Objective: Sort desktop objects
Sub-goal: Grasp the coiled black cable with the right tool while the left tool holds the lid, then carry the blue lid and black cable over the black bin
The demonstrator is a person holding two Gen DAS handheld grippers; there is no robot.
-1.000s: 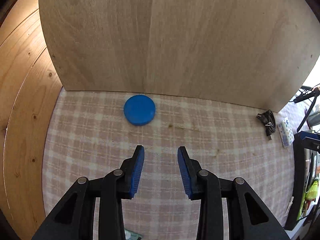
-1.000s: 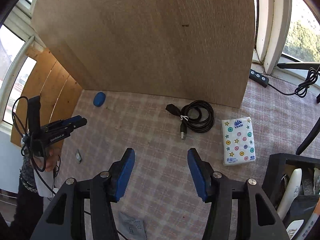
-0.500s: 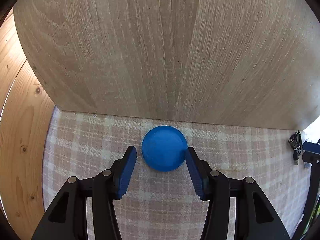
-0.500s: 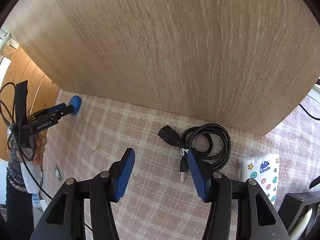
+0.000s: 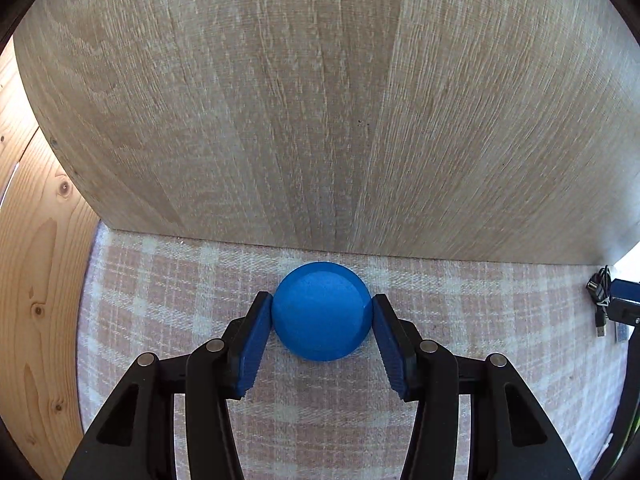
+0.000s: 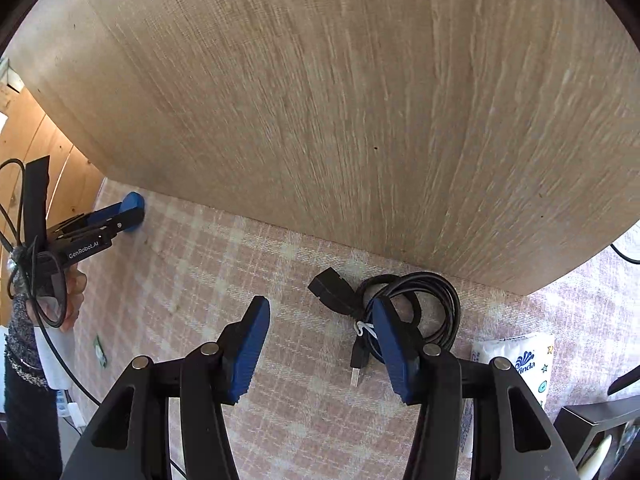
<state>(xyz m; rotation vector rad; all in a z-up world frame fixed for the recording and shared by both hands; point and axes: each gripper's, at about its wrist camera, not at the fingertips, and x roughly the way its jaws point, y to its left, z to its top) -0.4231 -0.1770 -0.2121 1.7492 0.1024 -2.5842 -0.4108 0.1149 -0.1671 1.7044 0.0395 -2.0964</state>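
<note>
A round blue puck lies on the pink plaid cloth close to the wooden back board. My left gripper straddles it, both blue pads touching or almost touching its sides, jaws still wide. The puck and the left gripper also show at far left in the right wrist view. My right gripper is open and empty above the cloth, its right finger over a coiled black USB cable.
A tall wooden board stands right behind the puck. A Vinda tissue pack lies right of the cable. A black organiser sits at bottom right. A small packet lies on the cloth at left.
My left gripper moved forward until the puck sits between its pads. My right gripper moved forward and down toward the cable.
</note>
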